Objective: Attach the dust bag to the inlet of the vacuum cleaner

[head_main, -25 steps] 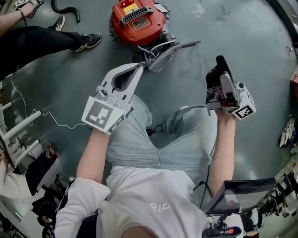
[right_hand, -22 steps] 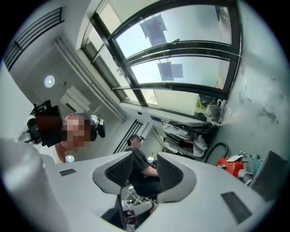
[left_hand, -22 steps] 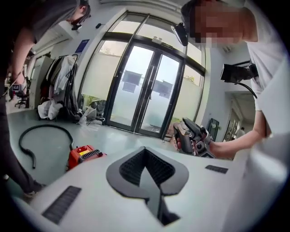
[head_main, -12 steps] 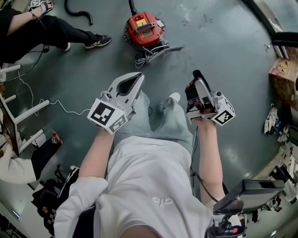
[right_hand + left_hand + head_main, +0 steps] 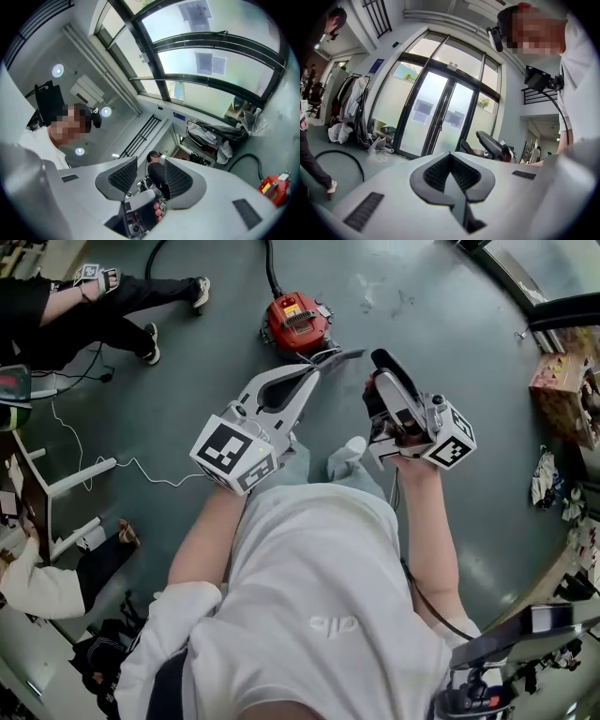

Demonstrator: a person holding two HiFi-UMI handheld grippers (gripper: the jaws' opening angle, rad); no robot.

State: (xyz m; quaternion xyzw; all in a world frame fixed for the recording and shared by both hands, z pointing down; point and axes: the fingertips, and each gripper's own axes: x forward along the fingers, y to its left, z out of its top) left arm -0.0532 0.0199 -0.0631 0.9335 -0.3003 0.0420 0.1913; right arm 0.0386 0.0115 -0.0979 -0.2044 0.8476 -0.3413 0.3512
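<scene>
The red vacuum cleaner (image 5: 295, 322) stands on the grey floor far below, with a black hose (image 5: 272, 268) leading off its back. It also shows small at the lower right of the right gripper view (image 5: 274, 187). A flat grey piece (image 5: 339, 356) lies beside it, partly hidden by my left gripper (image 5: 312, 373). I cannot make out a dust bag in either gripper. Held high at chest level, the left gripper (image 5: 452, 176) has its pads meeting, with nothing in them. My right gripper (image 5: 375, 367) (image 5: 147, 180) holds its jaws apart on empty air.
A seated person's legs (image 5: 112, 301) stretch across the floor at the upper left. A white cable (image 5: 141, 470) trails over the floor to the left. A cardboard box (image 5: 558, 381) sits at the right edge. Glass doors (image 5: 440, 117) and a clothes rack (image 5: 351, 108) stand ahead.
The person has risen from a crouch. Both grippers have come up from near the floor to chest height, and the vacuum cleaner now looks much smaller and farther below.
</scene>
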